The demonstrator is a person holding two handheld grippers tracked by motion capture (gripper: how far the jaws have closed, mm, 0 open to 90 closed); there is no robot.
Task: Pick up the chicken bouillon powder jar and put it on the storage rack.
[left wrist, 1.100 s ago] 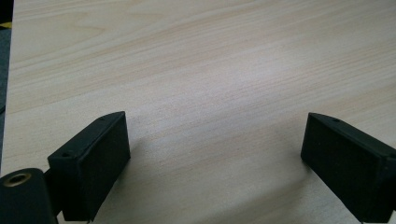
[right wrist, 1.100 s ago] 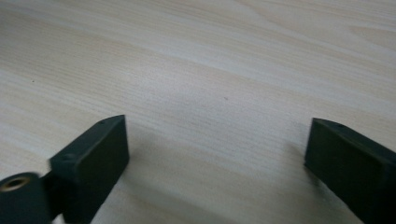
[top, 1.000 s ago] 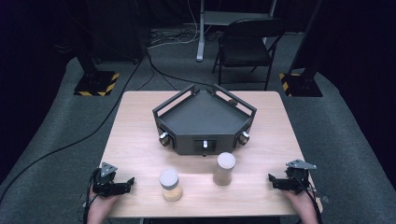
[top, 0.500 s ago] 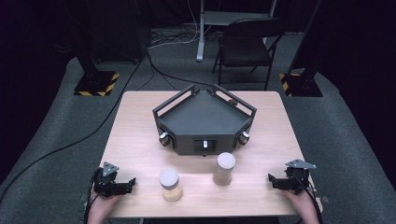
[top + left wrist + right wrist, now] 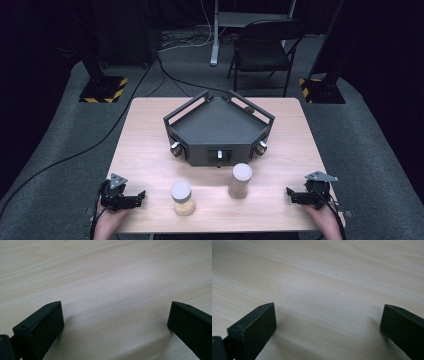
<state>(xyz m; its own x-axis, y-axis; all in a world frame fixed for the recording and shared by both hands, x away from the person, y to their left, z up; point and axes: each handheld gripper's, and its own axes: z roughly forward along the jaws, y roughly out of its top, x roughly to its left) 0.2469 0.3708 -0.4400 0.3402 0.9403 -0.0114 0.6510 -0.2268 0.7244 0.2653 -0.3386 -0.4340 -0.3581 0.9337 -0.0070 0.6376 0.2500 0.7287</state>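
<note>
A: What is observed to have changed?

B: The left gripper (image 5: 141, 196), at the tabletop's (image 5: 150, 150) near left corner, has just been opened fully; nothing lies between its jaws (bare wood).

A: And the right gripper (image 5: 290, 192)?

B: Wide, empty, near right corner. Both jars (image 5: 182, 198) (image 5: 240, 180) stand untouched along the near edge, so grasping is judged not begun.
</note>
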